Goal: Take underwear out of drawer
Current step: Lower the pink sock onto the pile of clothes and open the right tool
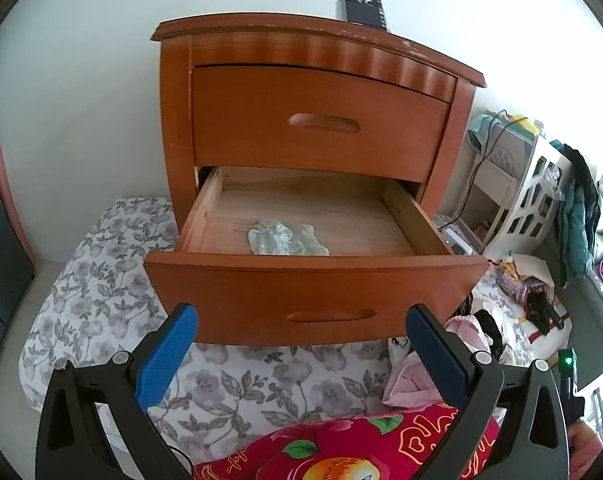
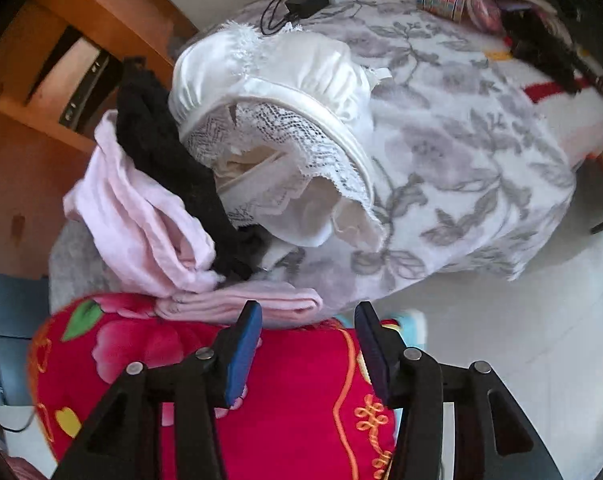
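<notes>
Bottom drawer (image 1: 413, 220): pulled out — one pale green underwear (image 1: 286, 239) near front wall, bare wood around.
Left gripper (image 1: 301, 332): wide apart, empty.
Right gripper (image 2: 307, 316): half open, empty — above the underwear pile (image 2: 237, 168).

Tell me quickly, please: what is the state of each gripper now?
Left gripper: open, holding nothing, in front of the open lower drawer.
Right gripper: open, holding nothing, above the red cushion.
</notes>
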